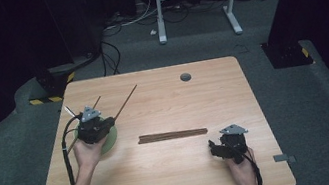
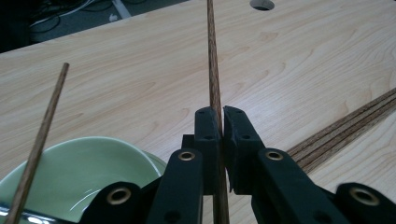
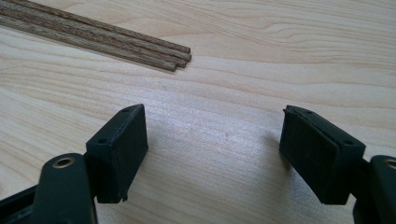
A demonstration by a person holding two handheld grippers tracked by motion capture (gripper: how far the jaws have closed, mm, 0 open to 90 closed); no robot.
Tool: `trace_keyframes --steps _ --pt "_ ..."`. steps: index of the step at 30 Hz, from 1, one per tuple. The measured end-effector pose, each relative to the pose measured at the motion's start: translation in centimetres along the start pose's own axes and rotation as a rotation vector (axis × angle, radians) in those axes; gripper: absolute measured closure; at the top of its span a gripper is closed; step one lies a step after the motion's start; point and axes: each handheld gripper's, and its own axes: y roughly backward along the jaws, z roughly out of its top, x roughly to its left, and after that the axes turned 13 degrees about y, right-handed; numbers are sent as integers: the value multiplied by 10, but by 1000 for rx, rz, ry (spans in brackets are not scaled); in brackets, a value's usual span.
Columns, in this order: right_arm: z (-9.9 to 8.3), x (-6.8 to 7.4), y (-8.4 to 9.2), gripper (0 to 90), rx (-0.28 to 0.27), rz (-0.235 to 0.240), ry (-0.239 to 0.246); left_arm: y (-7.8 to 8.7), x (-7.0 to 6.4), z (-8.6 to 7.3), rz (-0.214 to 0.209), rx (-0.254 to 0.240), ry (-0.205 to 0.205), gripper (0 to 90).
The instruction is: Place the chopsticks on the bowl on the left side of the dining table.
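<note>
**One wooden stick clamped over a green bowl, a bundle left at mid-table**

A light wooden table point(image 1: 166, 173) is seen from above, with dark carpet around it. At the table's left side, the left gripper point(image 1: 105, 116) is held above a pale green bowl point(image 1: 111, 141). Its jaws are pressed together on a thin brown wooden stick point(image 2: 214, 70), which runs out past the jaw tips and points away toward the far edge of the table. In the left gripper view, the stick is seen pinched between the two black pads, above the tabletop. A second stick point(image 2: 44, 135) is seen leaning in the bowl, its upper end raised above the rim.

Near the middle of the table, a bundle of similar sticks point(image 1: 173, 134) is laid flat, side by side and touching.

At the right, the right gripper point(image 1: 218, 148) is held low over bare wood, near the bundle's right end but apart from it. Its jaws are spread wide, with nothing between them.
</note>
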Motion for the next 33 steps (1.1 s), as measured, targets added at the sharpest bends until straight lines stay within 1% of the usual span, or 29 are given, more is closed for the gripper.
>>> trace_keyframes --steps 1,2,4,5,7,15,16,23,25,33 --pt "0 0 0 228 0 0 0 3 3 -1 3 -6 9 841" --pt "0 0 0 228 0 0 0 3 3 -1 3 -6 9 840" --pt "0 0 0 228 0 0 0 6 5 -1 16 -10 11 840" --pt "0 0 0 228 0 0 0 7 6 -2 15 -13 12 840" --pt "0 0 0 229 0 0 0 9 8 -2 11 -21 25 840" --pt "0 0 0 228 0 -1 -1 11 12 -6 12 -19 34 840" --pt "0 0 0 228 0 -1 0 13 13 -6 12 -24 40 840" --pt "0 0 0 228 0 -1 0 18 17 -7 16 -30 43 840" --pt "0 0 0 228 -1 -2 3 20 20 -8 17 -26 53 840" --pt "0 0 0 228 -1 -2 2 25 28 -12 31 -23 63 840"
